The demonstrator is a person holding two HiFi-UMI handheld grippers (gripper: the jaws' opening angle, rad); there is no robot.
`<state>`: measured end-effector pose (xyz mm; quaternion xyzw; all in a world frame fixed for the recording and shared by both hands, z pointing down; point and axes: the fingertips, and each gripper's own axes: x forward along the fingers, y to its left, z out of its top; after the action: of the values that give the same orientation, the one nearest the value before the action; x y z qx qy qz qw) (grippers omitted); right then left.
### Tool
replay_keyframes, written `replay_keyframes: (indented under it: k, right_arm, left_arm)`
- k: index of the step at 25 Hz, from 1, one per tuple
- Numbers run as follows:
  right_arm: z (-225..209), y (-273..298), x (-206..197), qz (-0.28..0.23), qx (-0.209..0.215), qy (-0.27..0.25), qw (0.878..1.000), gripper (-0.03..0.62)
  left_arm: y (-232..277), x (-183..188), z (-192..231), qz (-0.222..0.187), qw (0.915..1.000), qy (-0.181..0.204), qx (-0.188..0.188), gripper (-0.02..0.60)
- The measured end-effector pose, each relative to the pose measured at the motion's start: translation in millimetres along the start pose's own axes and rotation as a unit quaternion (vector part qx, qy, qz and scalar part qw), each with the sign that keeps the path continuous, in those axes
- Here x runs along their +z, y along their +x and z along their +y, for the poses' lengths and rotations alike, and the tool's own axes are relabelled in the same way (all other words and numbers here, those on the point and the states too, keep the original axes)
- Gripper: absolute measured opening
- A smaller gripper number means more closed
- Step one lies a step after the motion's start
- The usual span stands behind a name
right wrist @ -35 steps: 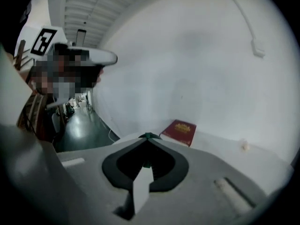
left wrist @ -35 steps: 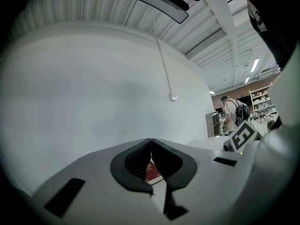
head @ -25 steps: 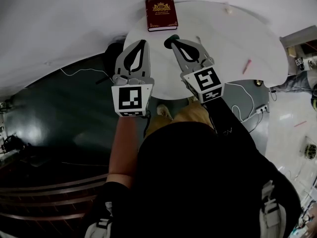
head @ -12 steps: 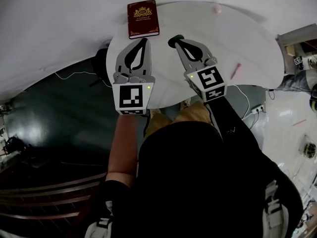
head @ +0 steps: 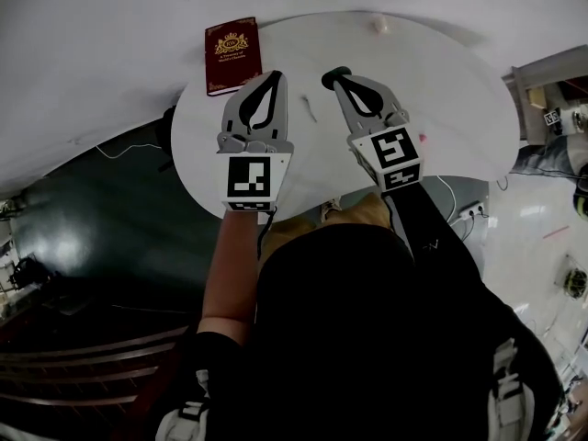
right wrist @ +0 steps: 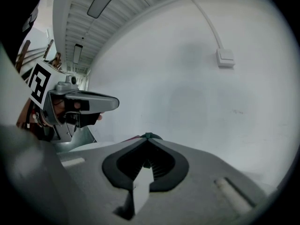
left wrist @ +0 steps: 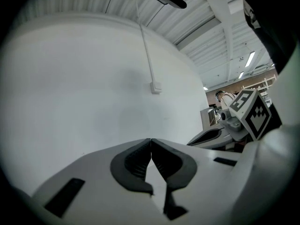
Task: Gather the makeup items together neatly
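Note:
In the head view both grippers hover side by side over a round white table (head: 441, 81). My left gripper (head: 277, 75) is shut with nothing between its jaws, which the left gripper view (left wrist: 151, 140) confirms. My right gripper (head: 333, 78) is shut on a small dark green item (head: 336, 72), which peeks out at the jaw tips in the right gripper view (right wrist: 148, 136). Loose on the table lie a slim pale stick (head: 310, 110) between the grippers, a small pale item (head: 378, 26) at the far edge, and a small pink item (head: 423, 139) by the right gripper.
A dark red book (head: 231, 55) with a gold crest lies at the table's far left, just beyond the left gripper. A white wall rises behind the table. Dark floor and cables lie below on the left, with a light floor on the right.
Both grippers have shifted rightward over the table: the book, once right of the left gripper's tips, now lies to their left. The jaws stay shut, with the green item still held.

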<state>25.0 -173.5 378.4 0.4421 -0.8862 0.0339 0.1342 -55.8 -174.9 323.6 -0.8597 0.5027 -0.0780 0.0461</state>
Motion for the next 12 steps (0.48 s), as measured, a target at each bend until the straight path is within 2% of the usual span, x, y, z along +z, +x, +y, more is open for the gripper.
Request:
replay_keyframes:
  k: [5,8,12]
  right_arm:
    - [-20,6,-21,0.023,0.011,0.004,1.000,0.006]
    - [-21,22,-53,0.076,0.025,0.017,0.997,0.006]
    - [-21,46,-109,0.159,0.040,0.033,0.986,0.006]
  left_arm:
    - [22,-2,-17,0.006,1.0000,-0.001,-0.004,0.011]
    - [29,-2,-21,0.012,0.9999,0.002,-0.005,0.011]
    - [33,-13,-15,0.031,0.9995,0.008,0.005,0.011]
